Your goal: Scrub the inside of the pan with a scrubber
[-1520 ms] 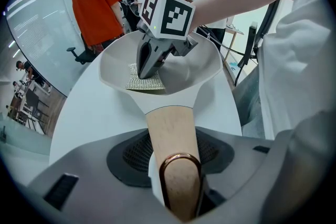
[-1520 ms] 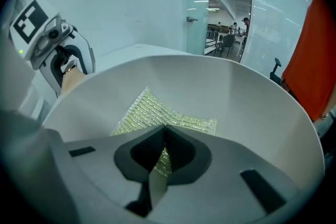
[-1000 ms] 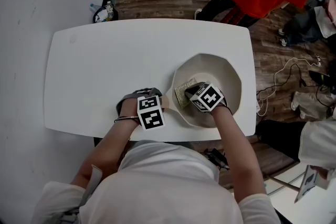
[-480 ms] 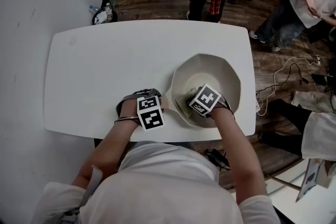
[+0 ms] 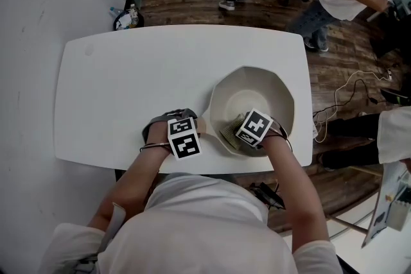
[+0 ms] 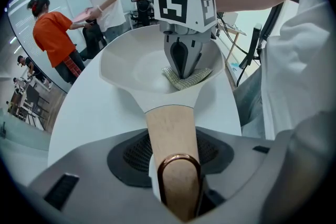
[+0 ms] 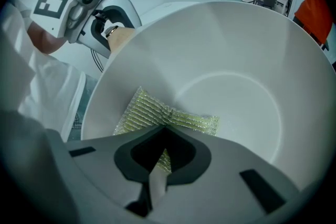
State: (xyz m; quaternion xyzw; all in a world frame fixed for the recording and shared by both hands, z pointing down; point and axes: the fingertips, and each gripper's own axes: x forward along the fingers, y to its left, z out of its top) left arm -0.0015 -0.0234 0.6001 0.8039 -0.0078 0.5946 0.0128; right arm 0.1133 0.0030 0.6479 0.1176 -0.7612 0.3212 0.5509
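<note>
The scrubber (image 7: pixel 168 115), pinched tight in the jaws of the right gripper (image 5: pixel 252 135), has been dragged over the last second from the handle-side wall of the pan (image 5: pixel 257 77) round to the near wall, closest to the person, and it's pressed flat on the white inside there. The pan hasn't been budged on the worktop (image 5: pixel 128 86), with its wooden handle (image 6: pixel 170 131) kept clamped between the jaws of the left gripper (image 5: pixel 198 126). Looks like a stroke is being swept round the lower wall, so the far side and bottom are probably still to be covered.
</note>
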